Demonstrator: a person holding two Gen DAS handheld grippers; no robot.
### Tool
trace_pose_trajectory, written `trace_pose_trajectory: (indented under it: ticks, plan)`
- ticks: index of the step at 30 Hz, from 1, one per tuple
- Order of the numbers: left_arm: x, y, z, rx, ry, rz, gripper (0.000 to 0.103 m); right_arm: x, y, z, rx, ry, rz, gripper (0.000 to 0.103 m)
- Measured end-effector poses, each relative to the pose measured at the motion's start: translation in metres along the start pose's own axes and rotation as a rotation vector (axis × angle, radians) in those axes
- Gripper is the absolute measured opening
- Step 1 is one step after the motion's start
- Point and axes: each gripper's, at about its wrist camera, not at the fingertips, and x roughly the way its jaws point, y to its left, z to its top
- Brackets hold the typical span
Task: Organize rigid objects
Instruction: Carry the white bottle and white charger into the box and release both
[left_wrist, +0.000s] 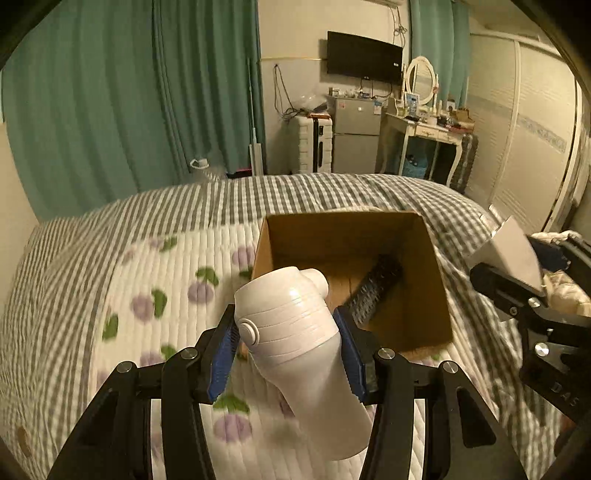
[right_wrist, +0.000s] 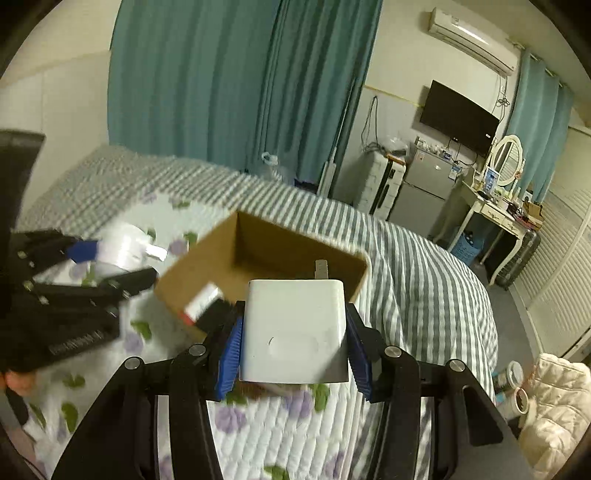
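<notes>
1. Left gripper (left_wrist: 288, 332) raised over the bed (left_wrist: 110, 258), aimed at the near-left corner of the box (left_wrist: 266, 243).
2. Blue pads (left_wrist: 221, 365) clamped on a white bottle (left_wrist: 295, 350), cap end tilted toward the box.
3. Right gripper (right_wrist: 293, 332) raised at the box's near edge, level, pointing inward.
4. Pads clamped on a white charger (right_wrist: 295, 325), prong forward over the box rim.
5. Dark brush (left_wrist: 373, 291) lying inside the box, by the right wall.
</notes>
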Motion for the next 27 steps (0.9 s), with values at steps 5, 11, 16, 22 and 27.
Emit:
trace_pose_trajectory:
  ticks: [5, 11, 16, 22, 27]
  plan:
    - [0.044, -0.011, 0.016, 0.021, 0.034, 0.006, 0.052, 0.034, -0.011, 0.017, 0.035, -0.005, -0.022, 0.05]
    - [0.093, -0.017, 0.011, 0.038, 0.06, -0.016, 0.052, 0.078, -0.027, 0.018, 0.089, 0.018, -0.034, 0.05]
    - [0.112, -0.011, 0.002, 0.033, 0.051, -0.046, 0.052, 0.109, -0.035, 0.005, 0.107, 0.053, -0.036, 0.05]
    - [0.105, -0.006, 0.003, 0.026, 0.007, -0.034, 0.065, 0.129, -0.045, -0.001, 0.129, 0.065, -0.039, 0.05]
    - [0.092, 0.002, 0.004, 0.013, 0.005, -0.021, 0.065, 0.129, -0.043, 0.003, 0.14, 0.051, -0.032, 0.05]
